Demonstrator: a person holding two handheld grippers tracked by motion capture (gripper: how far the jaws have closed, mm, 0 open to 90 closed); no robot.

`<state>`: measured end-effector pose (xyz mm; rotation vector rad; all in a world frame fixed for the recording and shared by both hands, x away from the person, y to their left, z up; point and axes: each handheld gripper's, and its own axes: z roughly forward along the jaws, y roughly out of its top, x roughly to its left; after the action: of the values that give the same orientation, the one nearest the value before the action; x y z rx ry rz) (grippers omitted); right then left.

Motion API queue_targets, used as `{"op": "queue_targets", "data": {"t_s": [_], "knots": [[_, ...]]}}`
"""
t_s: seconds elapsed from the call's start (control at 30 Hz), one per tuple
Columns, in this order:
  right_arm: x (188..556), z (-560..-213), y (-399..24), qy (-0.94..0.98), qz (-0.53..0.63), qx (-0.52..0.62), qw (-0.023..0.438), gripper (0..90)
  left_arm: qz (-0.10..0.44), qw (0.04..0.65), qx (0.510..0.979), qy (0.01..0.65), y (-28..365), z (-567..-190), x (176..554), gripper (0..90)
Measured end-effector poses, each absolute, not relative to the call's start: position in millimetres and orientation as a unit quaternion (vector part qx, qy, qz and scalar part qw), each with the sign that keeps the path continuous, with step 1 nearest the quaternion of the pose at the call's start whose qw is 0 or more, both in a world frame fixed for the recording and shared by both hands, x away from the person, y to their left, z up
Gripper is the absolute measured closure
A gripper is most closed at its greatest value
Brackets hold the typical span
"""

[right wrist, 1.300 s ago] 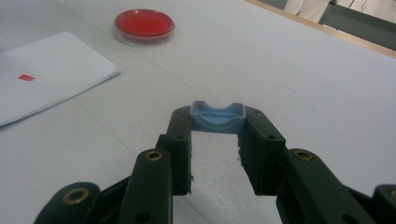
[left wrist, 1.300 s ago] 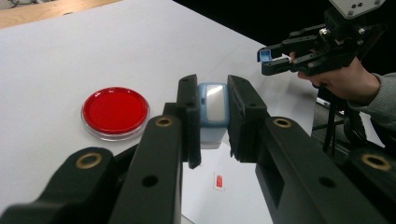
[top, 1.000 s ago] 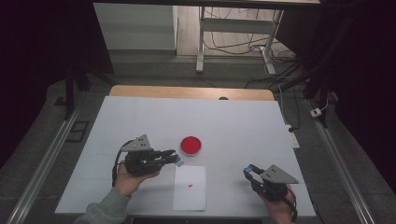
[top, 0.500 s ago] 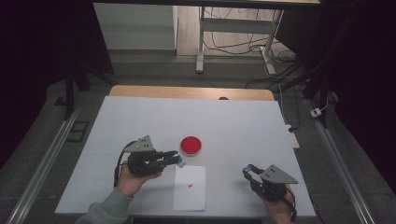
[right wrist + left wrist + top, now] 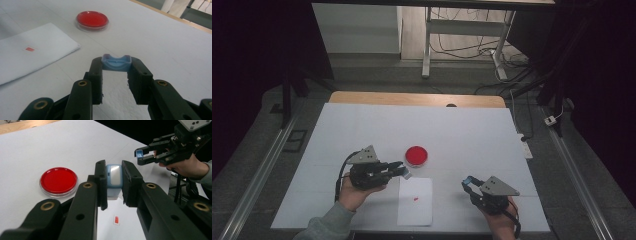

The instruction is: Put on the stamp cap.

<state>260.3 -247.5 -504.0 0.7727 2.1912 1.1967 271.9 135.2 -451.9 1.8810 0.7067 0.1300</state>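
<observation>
Small red mark (image 5: 415,199) on sheet (image 5: 415,210) too small to identify

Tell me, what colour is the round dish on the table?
Red; the round dish shows best in the left gripper view.

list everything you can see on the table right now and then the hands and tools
Stamp body: one, light blue and white, clamped in the left tool.
Cap: one, light blue, clamped in the right tool.
Ink pad: one, round, red in a clear dish, table centre.
Paper sheet: one, white with a small red mark, near edge, below the ink pad.
Table: one, white top, wooden far edge.
Left tool: one, black, left of the paper sheet.
Right tool: one, black, right of the paper sheet.
</observation>
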Motion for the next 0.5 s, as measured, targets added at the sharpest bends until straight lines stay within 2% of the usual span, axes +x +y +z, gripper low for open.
{"op": "queue_targets", "data": {"t_s": [0.5], "knots": [[258.8, -509.6, -207.1, 0.823, 0.446, 0.248, 0.250, 64.9, 0.052, 0.538, 0.788, 0.294, 130.8, -451.0, 271.7, 76.0]]}}
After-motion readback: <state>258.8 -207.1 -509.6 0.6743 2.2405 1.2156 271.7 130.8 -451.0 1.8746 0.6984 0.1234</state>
